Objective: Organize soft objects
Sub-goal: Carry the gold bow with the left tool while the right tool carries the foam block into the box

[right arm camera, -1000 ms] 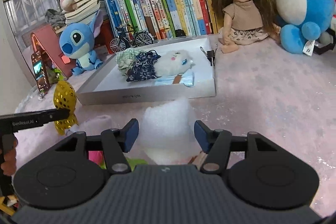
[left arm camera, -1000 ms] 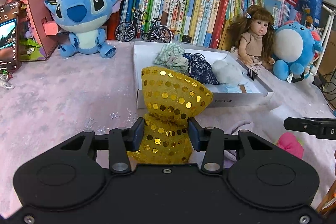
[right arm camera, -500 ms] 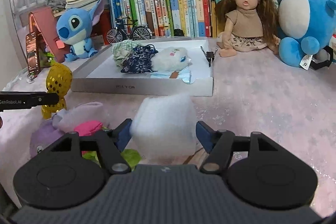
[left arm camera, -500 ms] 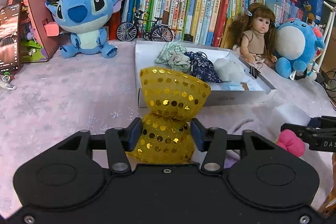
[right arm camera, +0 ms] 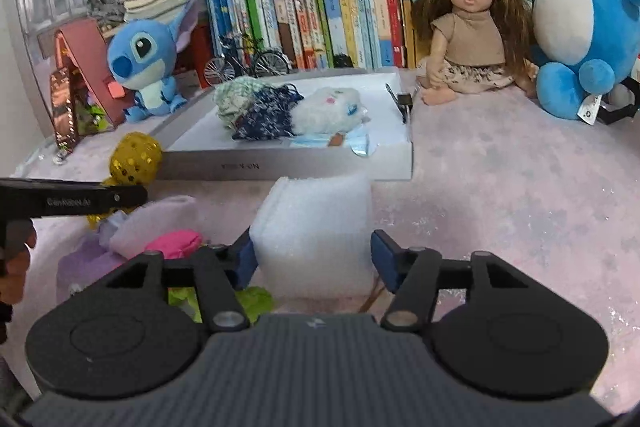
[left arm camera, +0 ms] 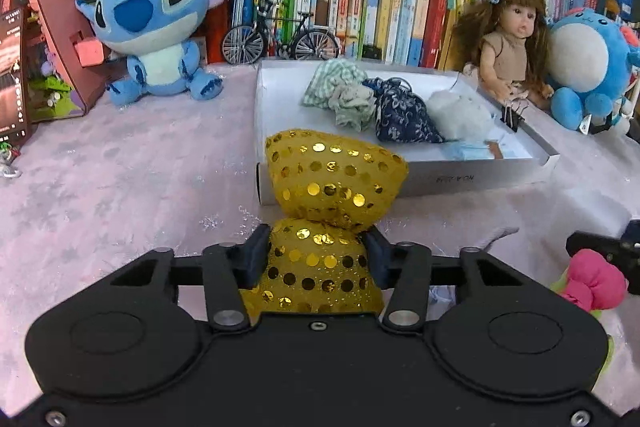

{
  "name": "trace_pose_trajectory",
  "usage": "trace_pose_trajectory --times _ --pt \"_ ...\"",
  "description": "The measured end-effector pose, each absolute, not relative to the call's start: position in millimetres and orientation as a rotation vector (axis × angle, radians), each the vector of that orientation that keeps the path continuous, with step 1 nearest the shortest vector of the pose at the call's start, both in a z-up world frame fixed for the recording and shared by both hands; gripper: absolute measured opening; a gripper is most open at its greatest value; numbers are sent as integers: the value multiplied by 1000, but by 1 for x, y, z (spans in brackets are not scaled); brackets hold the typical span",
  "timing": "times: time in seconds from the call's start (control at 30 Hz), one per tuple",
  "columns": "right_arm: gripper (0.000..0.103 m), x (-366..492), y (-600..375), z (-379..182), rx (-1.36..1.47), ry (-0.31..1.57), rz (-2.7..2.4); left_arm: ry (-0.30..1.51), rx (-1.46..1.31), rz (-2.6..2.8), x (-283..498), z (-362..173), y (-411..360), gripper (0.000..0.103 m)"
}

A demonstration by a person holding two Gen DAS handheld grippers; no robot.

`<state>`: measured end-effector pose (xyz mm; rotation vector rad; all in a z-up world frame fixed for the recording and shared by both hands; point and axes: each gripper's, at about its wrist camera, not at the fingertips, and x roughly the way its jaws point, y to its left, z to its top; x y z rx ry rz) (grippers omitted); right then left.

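Both hand-held grippers (left arm camera: 316,257) (right arm camera: 314,259) around soft items

A gold sequinned fabric bow (left arm camera: 328,211) stands upright, pinched; at its 3 o'clock a white foam block (right arm camera: 316,227) sits upright.

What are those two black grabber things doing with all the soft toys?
A person is tidying soft things into the white tray. The left gripper has its fingers squeezed on a gold sequin bow, just short of the tray. The right gripper has just been closing on a white foam block. A few cloth pieces already lie in the tray.
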<state>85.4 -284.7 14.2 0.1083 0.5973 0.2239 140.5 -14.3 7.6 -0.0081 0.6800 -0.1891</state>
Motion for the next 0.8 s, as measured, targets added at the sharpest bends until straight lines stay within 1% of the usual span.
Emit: trace_pose_trajectory --times 0.33,0.57,0.8 --pt "59 93 -287 45 113 528 211 602 -48 -207 129 42 -2 42" --pt "59 110 -294 62 127 504 182 566 -107 -198 154 67 9 42" --pt "59 149 -303 75 191 511 147 608 -185 -205 199 73 9 42"
